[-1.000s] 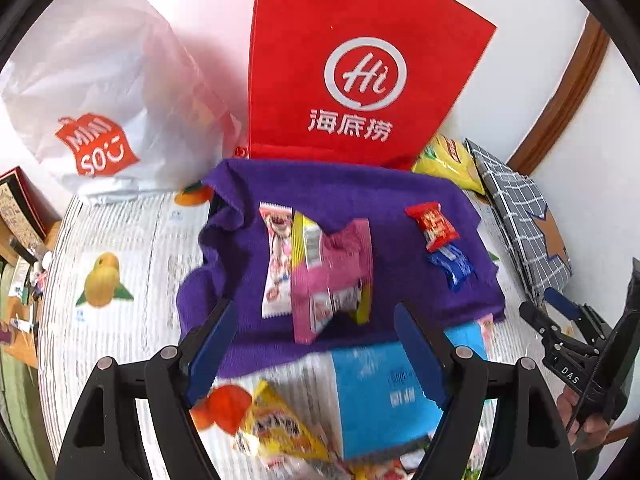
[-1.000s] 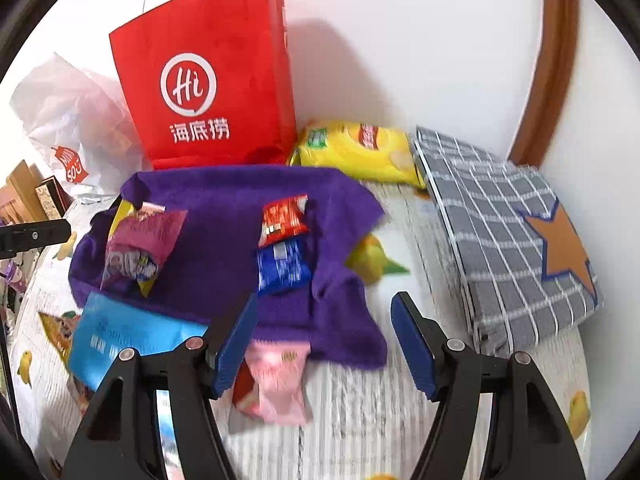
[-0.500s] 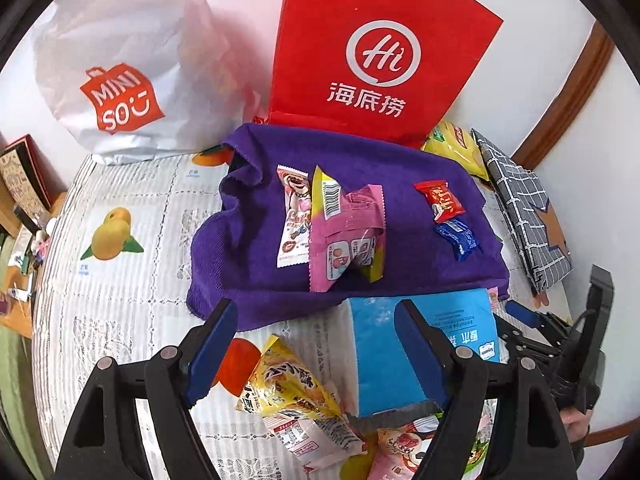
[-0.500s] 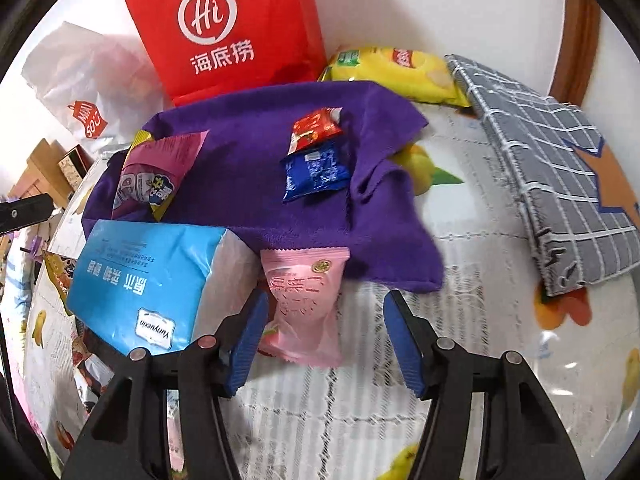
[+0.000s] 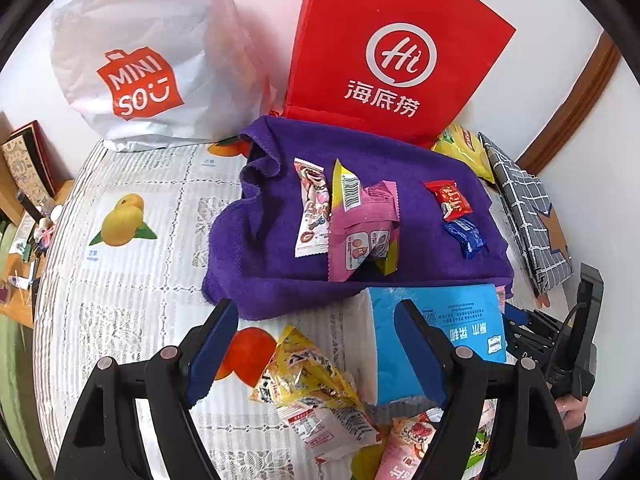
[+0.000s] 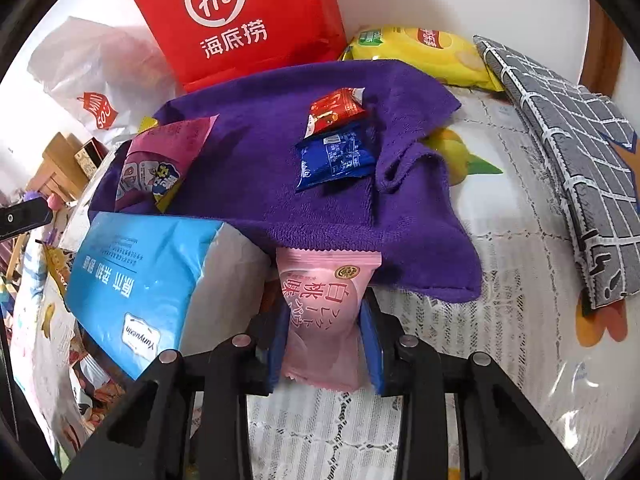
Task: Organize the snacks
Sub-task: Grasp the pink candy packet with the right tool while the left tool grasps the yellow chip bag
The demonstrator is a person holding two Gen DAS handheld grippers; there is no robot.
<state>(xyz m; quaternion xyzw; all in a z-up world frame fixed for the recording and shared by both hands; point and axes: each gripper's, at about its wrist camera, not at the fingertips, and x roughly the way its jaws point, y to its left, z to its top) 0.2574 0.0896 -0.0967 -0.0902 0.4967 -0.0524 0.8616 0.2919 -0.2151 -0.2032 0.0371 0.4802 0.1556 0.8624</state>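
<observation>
A purple towel [image 5: 272,248] lies on the table with snacks on it: a white strip packet [image 5: 312,208], a magenta packet [image 5: 362,228], a red packet [image 5: 450,199] and a blue packet [image 5: 466,236]. The towel [image 6: 256,168], red packet [image 6: 334,112] and blue packet [image 6: 338,156] also show in the right wrist view. My right gripper [image 6: 324,320] is shut on a pink snack packet [image 6: 320,320] at the towel's near edge. My left gripper [image 5: 312,328] is open and empty above a yellow packet [image 5: 304,372] in a loose snack pile.
A blue tissue pack [image 6: 140,276] lies just left of the pink packet. A red paper bag [image 5: 392,52] and a white Miniso bag [image 5: 136,60] stand at the back. A yellow chip bag [image 6: 424,52] and a grey checked pouch [image 6: 572,152] lie at the right.
My right gripper moved down and forward and closed on the pink packet. My left gripper pulled back and up, so more of the loose snack pile shows.
</observation>
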